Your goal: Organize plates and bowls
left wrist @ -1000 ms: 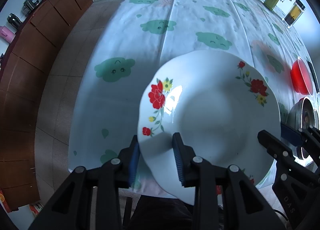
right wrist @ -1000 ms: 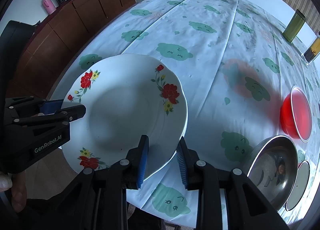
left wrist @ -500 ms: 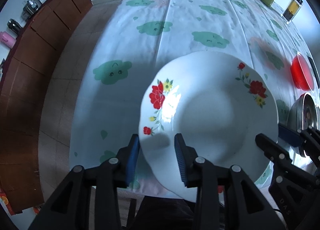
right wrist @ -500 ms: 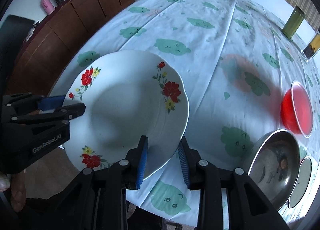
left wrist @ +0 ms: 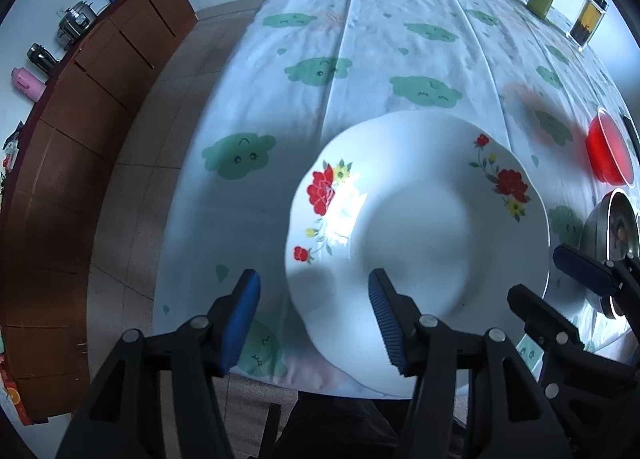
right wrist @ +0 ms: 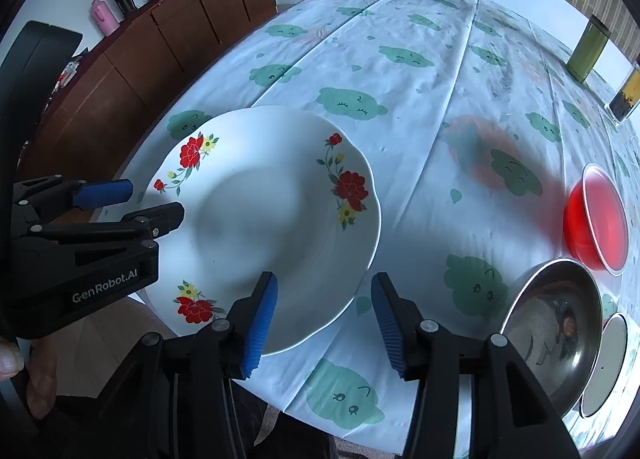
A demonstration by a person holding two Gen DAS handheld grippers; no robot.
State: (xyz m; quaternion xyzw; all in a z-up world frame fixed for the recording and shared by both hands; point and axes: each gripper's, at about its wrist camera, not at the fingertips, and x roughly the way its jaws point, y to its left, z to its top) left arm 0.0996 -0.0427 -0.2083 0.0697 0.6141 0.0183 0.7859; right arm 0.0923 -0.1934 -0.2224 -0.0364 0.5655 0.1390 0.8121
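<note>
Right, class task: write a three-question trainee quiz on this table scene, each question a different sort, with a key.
1. True or false: the left gripper is clamped on the floral plate.
2. Which bowl lies nearest the right gripper? A) red bowl B) steel bowl
3. Fill in: the plate sits at the table's near ____, on the tablecloth.

Key: 1 false, both grippers are open; 2 B; 3 edge.

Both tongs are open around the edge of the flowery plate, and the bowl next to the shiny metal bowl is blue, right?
Not quite: that bowl is red, not blue, as the right wrist view shows. The rest is right: the left tongs and the right tongs are open around the edge of the flowery plate, beside the metal bowl.
</note>
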